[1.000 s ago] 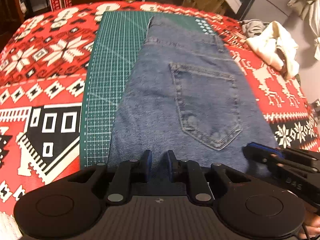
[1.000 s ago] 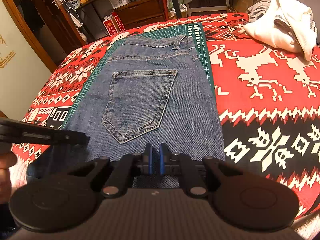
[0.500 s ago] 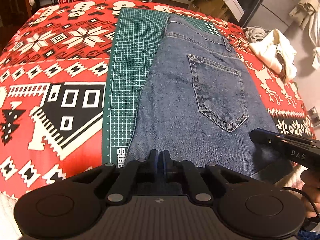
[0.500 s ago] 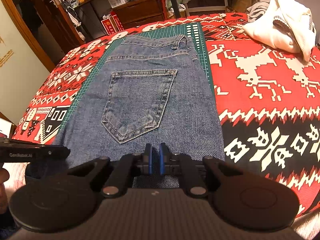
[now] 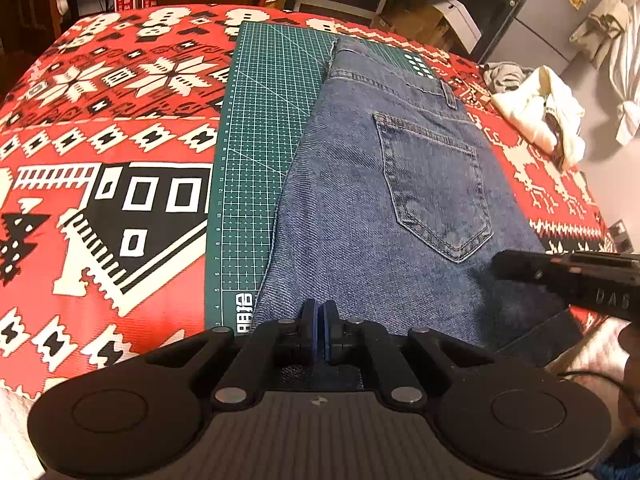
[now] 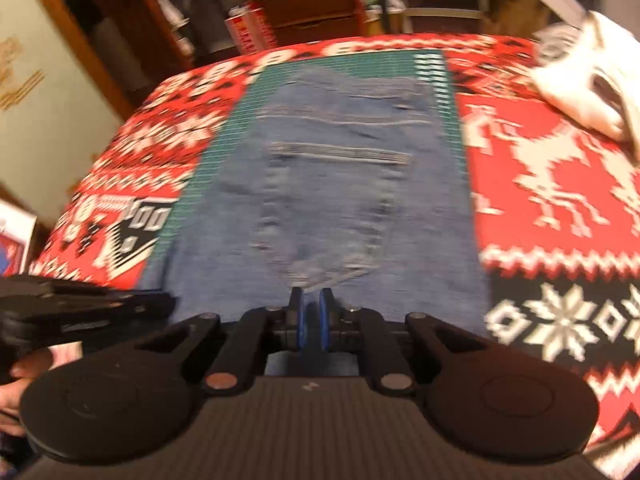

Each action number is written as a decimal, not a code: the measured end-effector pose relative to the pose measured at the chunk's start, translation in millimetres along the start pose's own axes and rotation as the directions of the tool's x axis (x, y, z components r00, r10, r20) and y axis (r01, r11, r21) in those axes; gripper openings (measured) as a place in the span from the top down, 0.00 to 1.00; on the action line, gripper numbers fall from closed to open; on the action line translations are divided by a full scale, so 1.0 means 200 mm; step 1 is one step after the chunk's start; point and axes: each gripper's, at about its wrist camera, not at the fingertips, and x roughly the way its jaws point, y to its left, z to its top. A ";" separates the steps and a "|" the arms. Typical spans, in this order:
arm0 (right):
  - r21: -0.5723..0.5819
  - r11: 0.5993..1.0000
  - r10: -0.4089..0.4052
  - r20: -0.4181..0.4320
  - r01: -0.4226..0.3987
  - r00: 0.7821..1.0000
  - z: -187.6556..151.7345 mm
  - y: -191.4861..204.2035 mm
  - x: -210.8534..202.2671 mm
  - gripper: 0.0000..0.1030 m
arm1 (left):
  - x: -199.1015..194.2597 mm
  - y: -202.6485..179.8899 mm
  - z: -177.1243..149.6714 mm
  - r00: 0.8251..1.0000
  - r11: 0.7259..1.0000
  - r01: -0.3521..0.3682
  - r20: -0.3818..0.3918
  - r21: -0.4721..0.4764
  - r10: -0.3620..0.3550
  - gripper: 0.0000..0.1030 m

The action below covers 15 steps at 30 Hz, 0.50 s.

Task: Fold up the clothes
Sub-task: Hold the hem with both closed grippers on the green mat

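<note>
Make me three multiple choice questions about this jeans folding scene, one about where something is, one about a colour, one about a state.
1. Where does the white garment lie?
A. On the jeans
B. On the red patterned blanket, right of the jeans
C. On the green cutting mat

2. What colour is the cutting mat under the jeans?
A. Green
B. Grey
C. Yellow

3. How do the fingers of the left gripper stand?
A. Spread wide above the mat
B. Nearly together at the near edge of the jeans
C. Closed on the white garment

Answers: 1 B, it sits apart on the blanket, at the far right. 2 A, green grid lines show beside the denim. 3 B, the blue pads almost meet, with denim visible just beneath them.
</note>
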 end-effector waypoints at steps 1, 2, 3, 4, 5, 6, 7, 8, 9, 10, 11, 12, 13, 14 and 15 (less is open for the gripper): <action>-0.018 1.000 0.007 -0.006 -0.008 1.000 0.01 0.03 0.00 0.91 | 0.00 0.00 0.00 1.000 1.000 0.003 0.000 -0.002 -0.003 0.95; -0.037 0.999 0.015 -0.013 -0.015 1.000 0.02 0.06 0.01 0.92 | 0.00 0.01 0.00 1.000 1.000 0.005 0.001 -0.004 -0.005 0.95; -0.052 0.999 0.014 -0.026 -0.015 1.000 0.02 0.09 0.03 0.92 | 0.00 0.01 0.00 1.000 1.000 0.005 0.002 -0.003 -0.005 0.95; -0.066 0.998 0.009 -0.043 -0.012 0.999 0.02 0.12 0.05 0.92 | 0.00 0.00 0.00 1.000 1.000 0.005 0.003 -0.001 -0.005 0.95; -0.072 0.997 0.004 -0.060 -0.008 0.998 0.01 0.13 0.07 0.92 | 0.00 0.00 -0.01 1.000 1.000 0.004 0.004 0.000 -0.004 0.95; -0.074 0.997 -0.001 -0.078 -0.004 0.997 0.01 0.14 0.08 0.91 | 0.00 0.00 -0.01 1.000 1.000 0.004 0.005 0.001 -0.004 0.95; -0.072 0.997 -0.003 -0.087 -0.004 0.996 0.00 0.14 0.09 0.92 | 0.00 0.00 -0.01 1.000 1.000 0.004 0.005 0.001 -0.004 0.95; -0.062 0.998 0.001 -0.091 -0.007 0.996 -0.02 0.12 0.08 0.92 | 0.00 0.01 -0.01 1.000 1.000 0.006 0.005 0.000 -0.006 0.95; -0.049 0.999 0.007 -0.093 -0.012 0.996 -0.04 0.10 0.07 0.92 | 0.00 0.01 -0.01 1.000 1.000 0.008 0.005 -0.002 -0.008 0.95; -0.036 0.999 0.013 -0.095 -0.016 0.995 -0.05 0.09 0.06 0.93 | 0.00 0.01 0.00 1.000 1.000 0.009 0.005 -0.003 -0.009 0.95; -0.020 1.000 0.018 -0.099 -0.020 0.995 -0.07 0.06 0.04 0.93 | 0.00 0.01 0.00 1.000 1.000 0.010 0.005 -0.004 -0.010 0.95; -0.002 1.000 0.023 -0.105 -0.024 0.994 -0.08 0.04 0.03 0.94 | 0.00 0.01 -0.01 1.000 1.000 0.010 0.005 -0.005 -0.010 0.95; 0.011 1.000 0.026 -0.107 -0.025 0.994 -0.10 0.02 0.02 0.96 | 0.00 0.01 -0.01 1.000 1.000 0.010 0.005 -0.005 -0.010 0.95; 0.022 0.999 0.026 -0.108 -0.024 0.994 -0.11 -0.01 0.01 0.96 | 0.00 0.01 -0.01 1.000 1.000 0.010 0.005 -0.005 -0.010 0.95; 0.030 0.999 0.025 -0.108 -0.022 0.994 -0.13 -0.02 0.00 0.96 | 0.00 0.01 -0.01 1.000 1.000 0.009 0.005 -0.005 -0.009 0.95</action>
